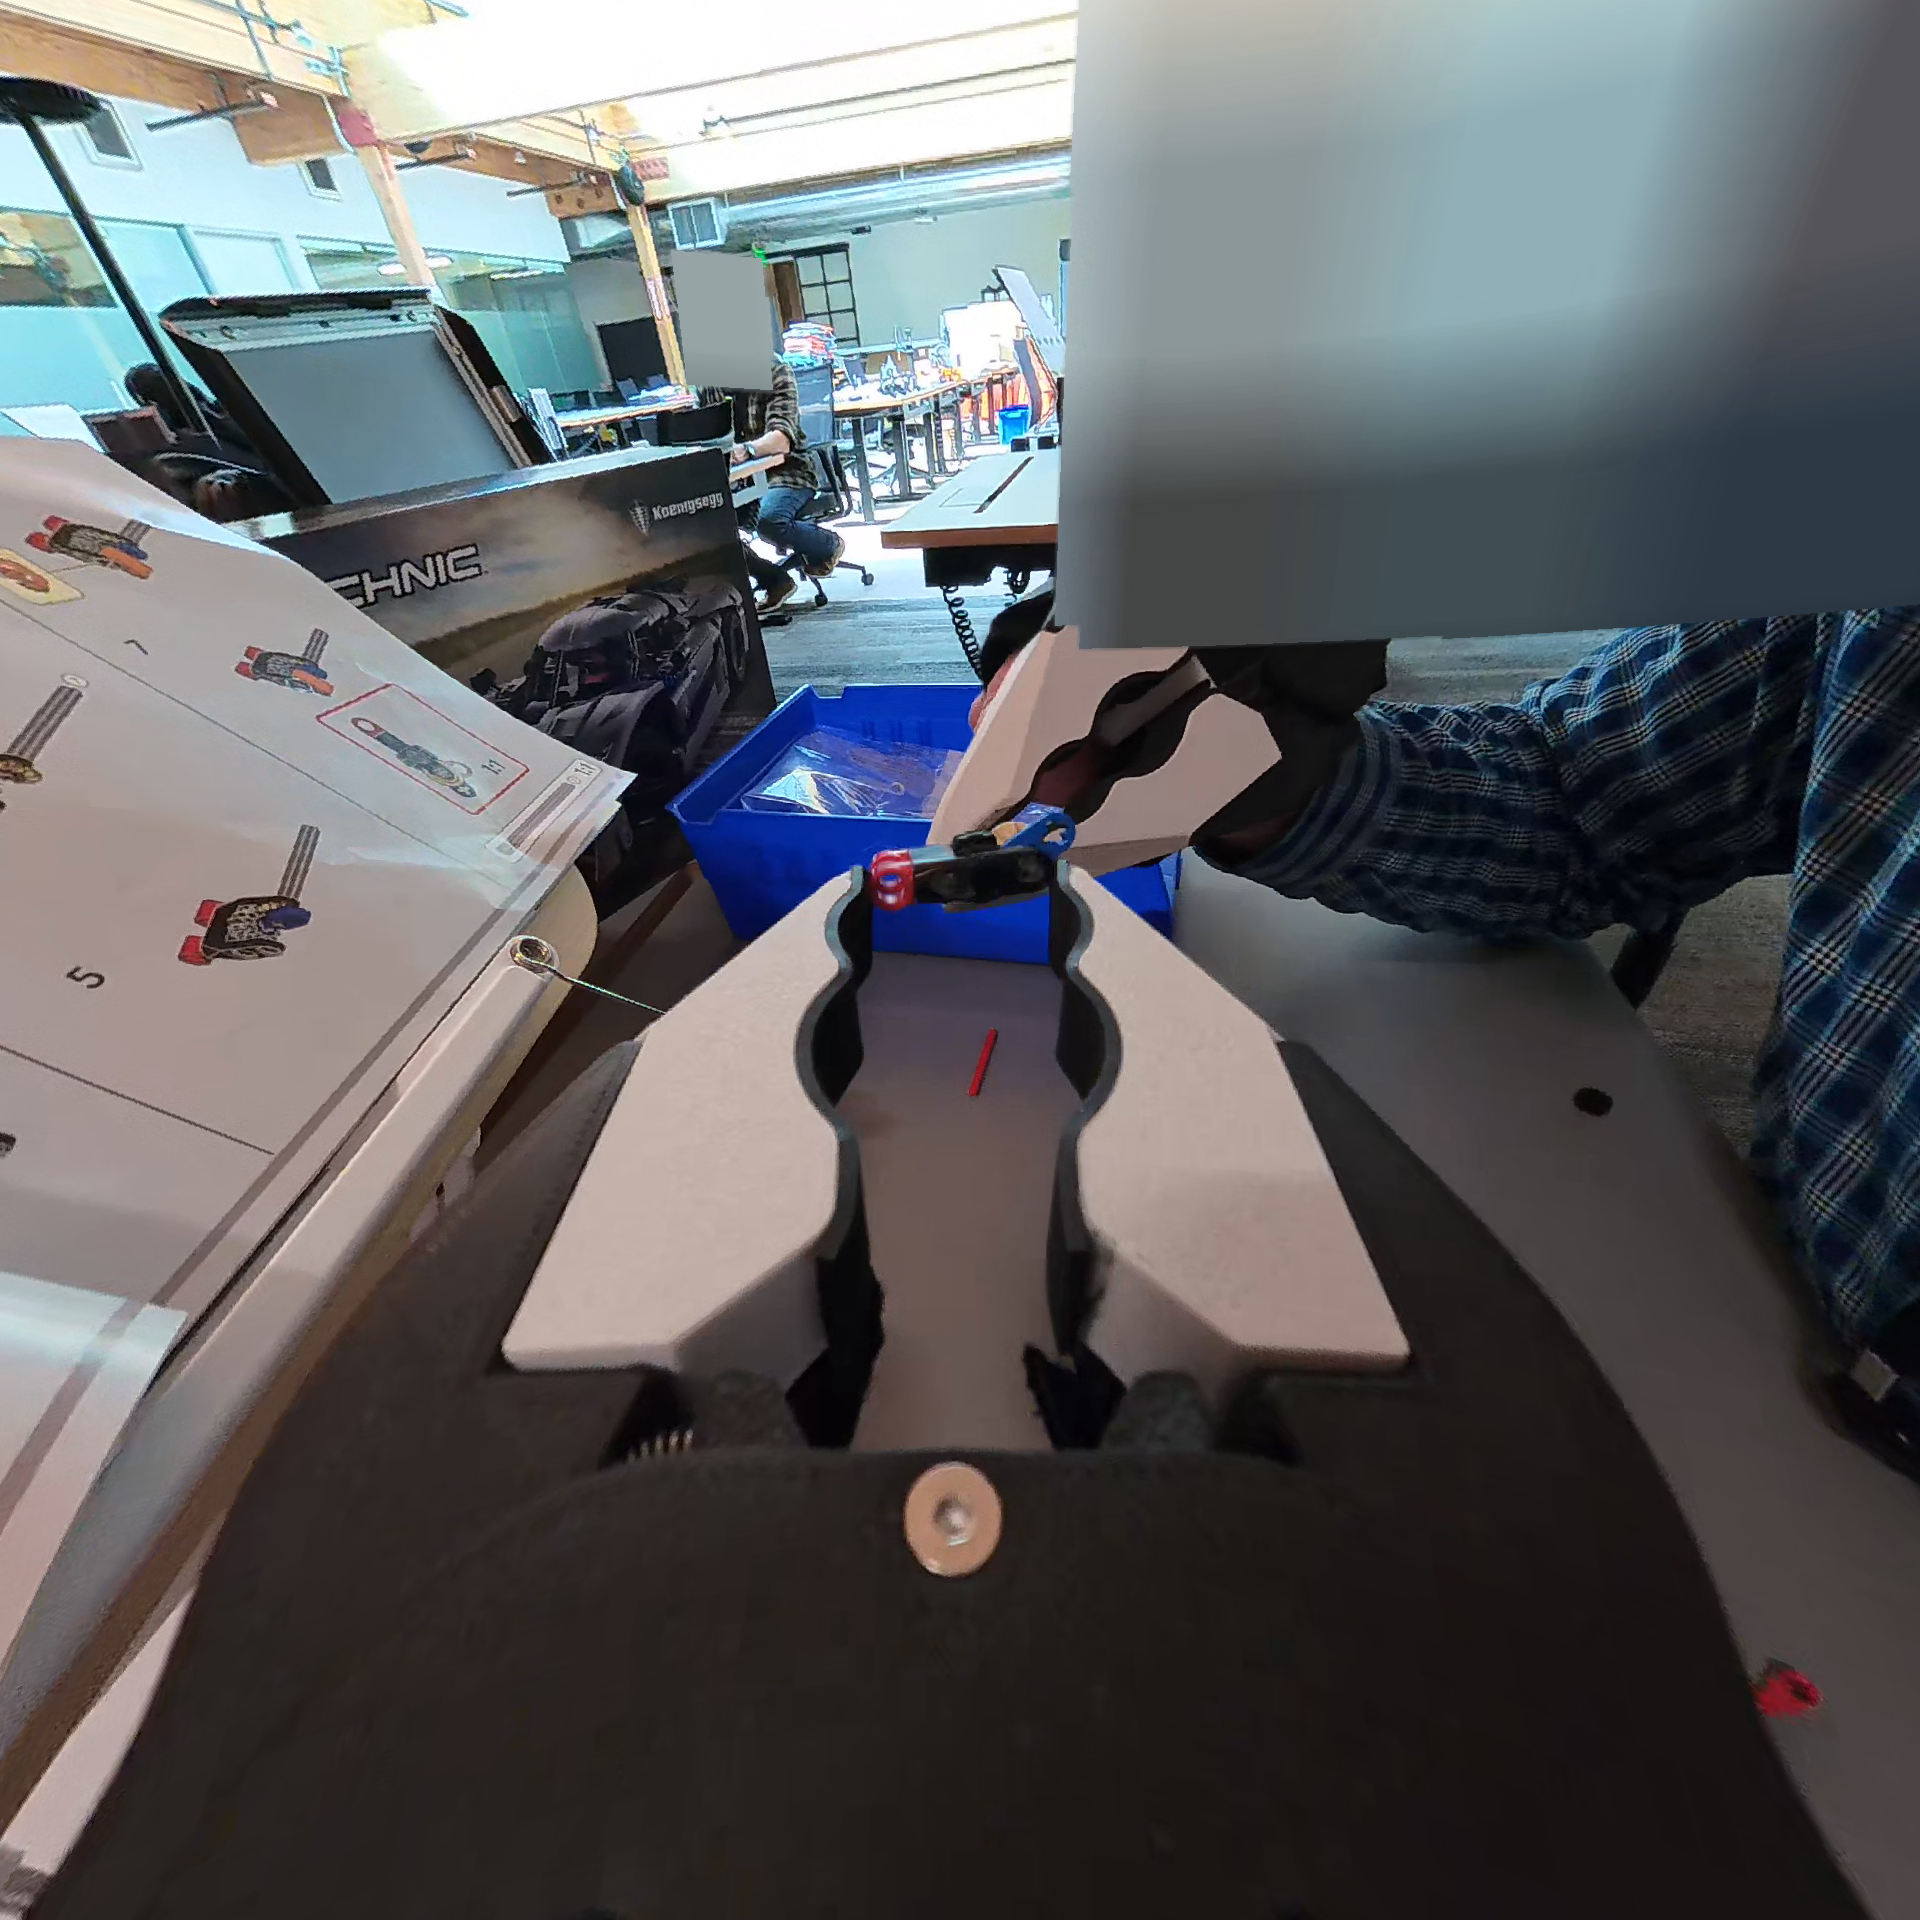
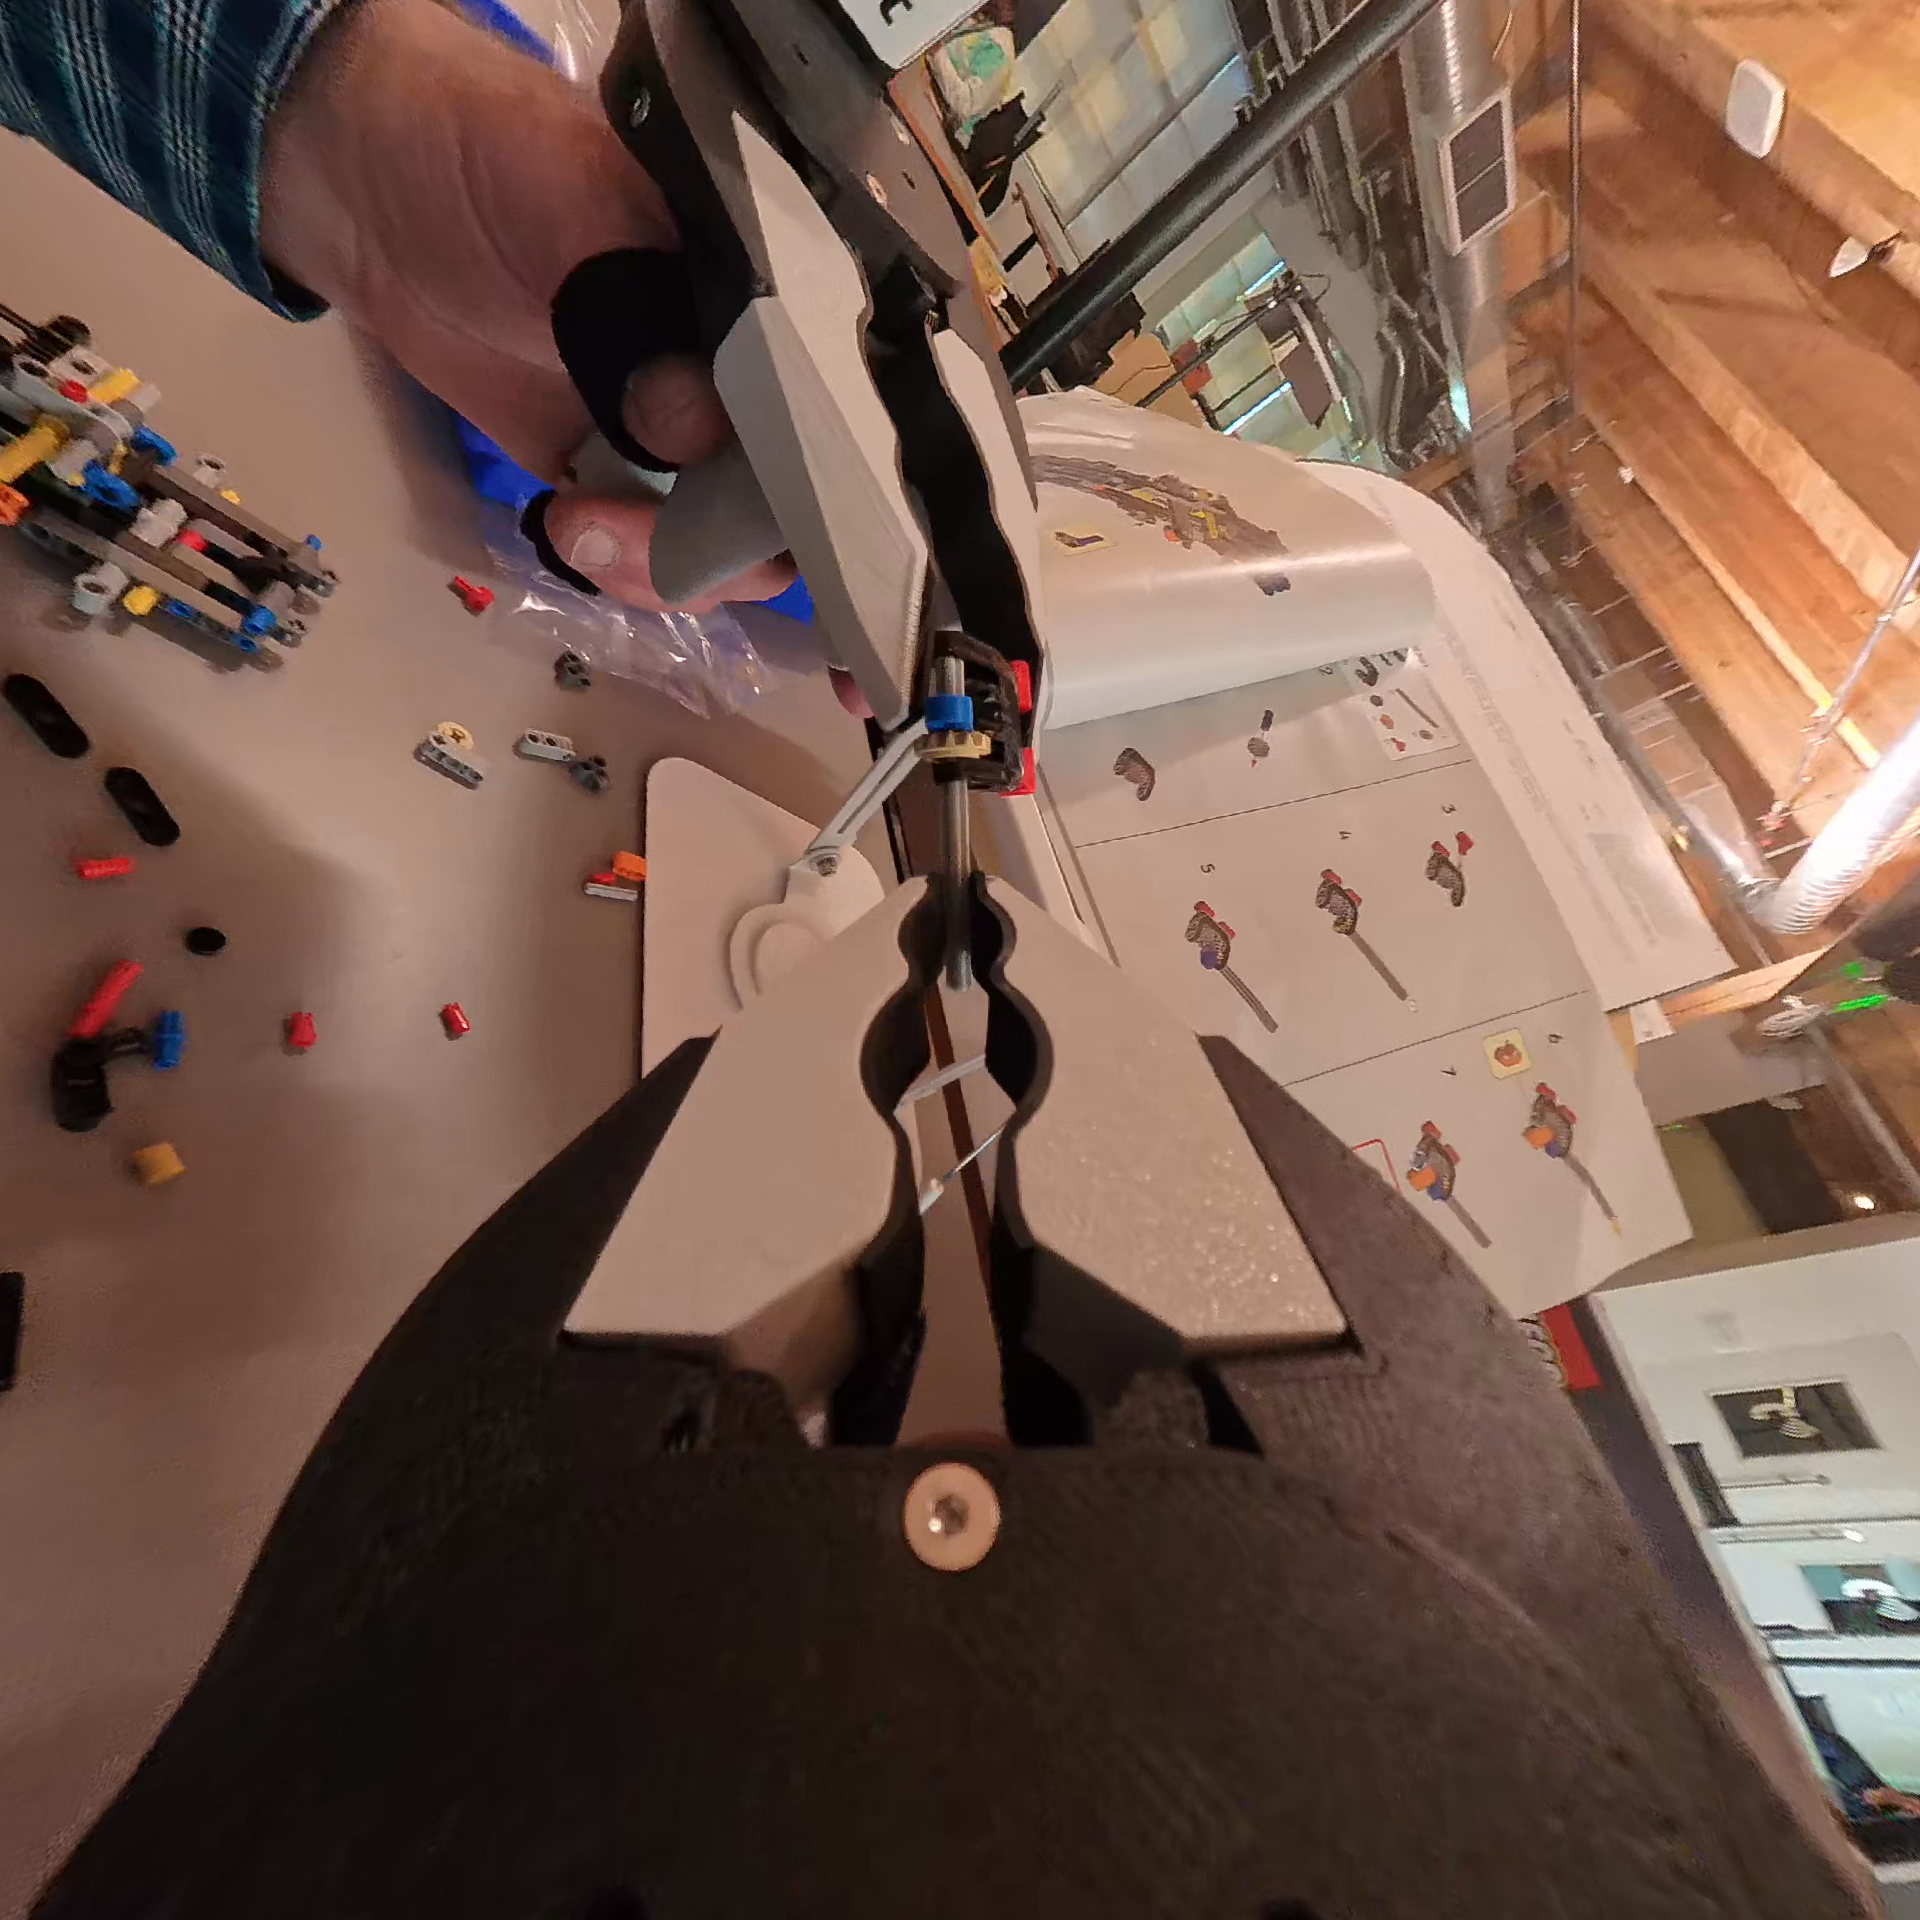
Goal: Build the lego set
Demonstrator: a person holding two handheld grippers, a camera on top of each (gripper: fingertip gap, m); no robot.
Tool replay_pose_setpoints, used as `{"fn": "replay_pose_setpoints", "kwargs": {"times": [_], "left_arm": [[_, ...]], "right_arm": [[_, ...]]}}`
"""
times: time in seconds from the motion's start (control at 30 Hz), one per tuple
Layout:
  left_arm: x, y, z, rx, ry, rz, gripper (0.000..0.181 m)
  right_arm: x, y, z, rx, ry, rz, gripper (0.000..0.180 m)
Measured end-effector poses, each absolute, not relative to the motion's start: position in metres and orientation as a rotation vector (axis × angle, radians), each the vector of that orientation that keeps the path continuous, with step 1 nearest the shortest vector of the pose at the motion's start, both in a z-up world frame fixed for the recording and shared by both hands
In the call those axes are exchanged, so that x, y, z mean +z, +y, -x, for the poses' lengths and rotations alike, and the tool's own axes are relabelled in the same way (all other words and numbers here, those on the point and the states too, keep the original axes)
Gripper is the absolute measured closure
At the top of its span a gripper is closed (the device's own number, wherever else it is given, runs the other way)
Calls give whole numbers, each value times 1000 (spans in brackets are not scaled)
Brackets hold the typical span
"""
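Step in hand: judged from the grips, seating the grey axle [image 2: 955,831] through the small sub-assembly [image 1: 977,875].
Left gripper: the left gripper [image 1: 966,894] is clamped on the sub-assembly, whose red end touches one fingertip and whose black end touches the other.
Right gripper: the right gripper [image 2: 951,902] is closed on the axle just below the sub-assembly, pinching it near the fingertips.
Task's thing: the sub-assembly is held in the air between the two grippers. The axle runs into it past a tan gear [image 2: 950,744] and a blue bush [image 2: 948,713].
Doing it well: keep the axle in line with the hole and push straight along its length. A sideways load could twist the sub-assembly out of the narrow grip.
Grip advice: the right gripper holds near the axle's free end, so re-gripping closer to the sub-assembly would likely reduce flex.
Check: the instruction booklet [image 2: 1351,883] lies open just behind the sub-assembly and can be compared before letting go.
Spare parts: the loose pieces [image 2: 457,753] lie well apart from the sub-assembly.
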State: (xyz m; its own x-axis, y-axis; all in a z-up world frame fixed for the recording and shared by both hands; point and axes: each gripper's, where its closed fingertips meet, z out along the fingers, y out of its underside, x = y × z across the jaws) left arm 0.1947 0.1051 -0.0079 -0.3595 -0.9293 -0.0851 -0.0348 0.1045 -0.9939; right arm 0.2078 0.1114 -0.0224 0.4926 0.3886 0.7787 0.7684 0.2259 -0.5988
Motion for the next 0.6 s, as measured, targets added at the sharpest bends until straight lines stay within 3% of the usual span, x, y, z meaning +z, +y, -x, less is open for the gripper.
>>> {"fn": "replay_pose_setpoints", "kwargs": {"times": [0.37,0.6], "left_arm": [[-10,108,-197,-1406,1535,1040,136],[-12,109,-197,-1365,1558,1059,144]], "right_arm": [[-21,116,-214,-585,-1137,1315,180],[-20,118,-215,-640,-1148,1289,180]]}}
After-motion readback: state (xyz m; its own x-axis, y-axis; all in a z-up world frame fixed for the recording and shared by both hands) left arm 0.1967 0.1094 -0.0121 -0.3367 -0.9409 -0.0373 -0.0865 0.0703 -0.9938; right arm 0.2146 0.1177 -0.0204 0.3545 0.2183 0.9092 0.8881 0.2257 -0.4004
